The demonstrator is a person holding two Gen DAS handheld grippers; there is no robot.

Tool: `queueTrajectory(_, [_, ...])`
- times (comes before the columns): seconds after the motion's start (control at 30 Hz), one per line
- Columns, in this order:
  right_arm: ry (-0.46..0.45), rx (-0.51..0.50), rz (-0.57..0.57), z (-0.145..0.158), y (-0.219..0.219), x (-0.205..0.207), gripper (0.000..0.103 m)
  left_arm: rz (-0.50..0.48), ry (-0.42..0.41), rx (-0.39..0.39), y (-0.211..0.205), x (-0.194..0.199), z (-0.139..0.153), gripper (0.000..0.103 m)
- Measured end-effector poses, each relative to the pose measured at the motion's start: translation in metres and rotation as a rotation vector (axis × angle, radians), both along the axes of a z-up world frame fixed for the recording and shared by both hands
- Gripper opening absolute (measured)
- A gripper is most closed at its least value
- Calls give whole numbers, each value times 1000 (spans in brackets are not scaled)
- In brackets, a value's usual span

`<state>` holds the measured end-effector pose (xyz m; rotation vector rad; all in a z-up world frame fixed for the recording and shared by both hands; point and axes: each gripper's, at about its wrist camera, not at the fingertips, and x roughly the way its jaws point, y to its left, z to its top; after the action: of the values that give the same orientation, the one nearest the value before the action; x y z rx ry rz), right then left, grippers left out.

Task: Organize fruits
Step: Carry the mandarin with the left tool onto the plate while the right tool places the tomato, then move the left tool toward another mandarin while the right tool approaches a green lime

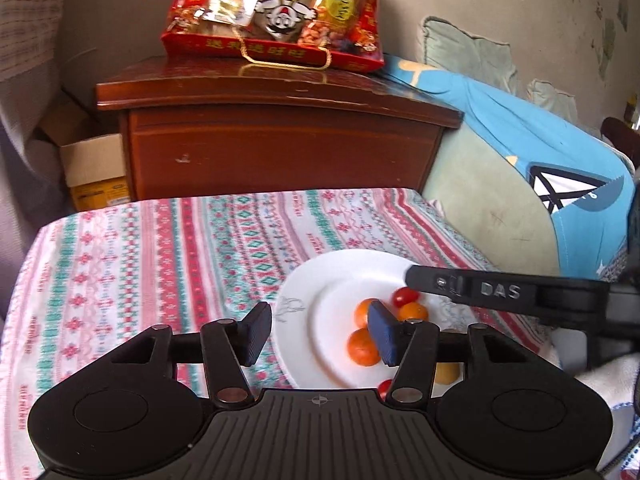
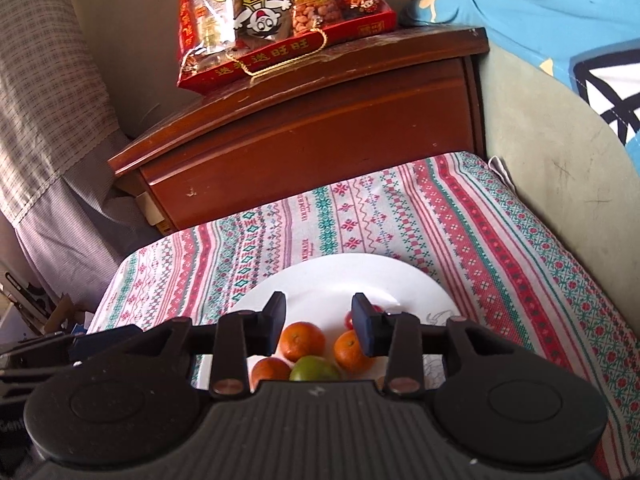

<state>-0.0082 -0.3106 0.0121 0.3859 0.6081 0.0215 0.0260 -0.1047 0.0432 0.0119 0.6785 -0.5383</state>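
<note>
Just below both open jaws, tangerines (image 2: pixel 302 341) dot the plate (image 2: pixel 416 284)

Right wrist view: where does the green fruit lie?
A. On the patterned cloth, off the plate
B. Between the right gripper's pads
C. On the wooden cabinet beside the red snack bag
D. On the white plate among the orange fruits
D. The green fruit sits on the white plate, flanked by the orange fruits, below the open right gripper, which holds nothing.

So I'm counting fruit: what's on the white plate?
On the white plate: three orange citrus fruits, one green one and a cherry tomato. The right tongs hide the plate's near edge.
</note>
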Motion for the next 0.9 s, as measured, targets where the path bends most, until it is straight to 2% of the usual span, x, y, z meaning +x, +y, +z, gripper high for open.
queueTrajectory(0.3, [-13,-7,52,5,24,-18,42,118,0,-6,46,0,16,53])
queueTrajectory(0.7, [-26,-5,120,6,58,-45,42,248,46,-15,91,-7,8,53])
queueTrajectory(0.83, [-20,-11,172,2,74,-51,43,253,50,7,98,-14,1,63])
queueTrajectory(0.9, [-10,-3,194,-2,83,-53,43,250,61,21,101,-18,-4,64])
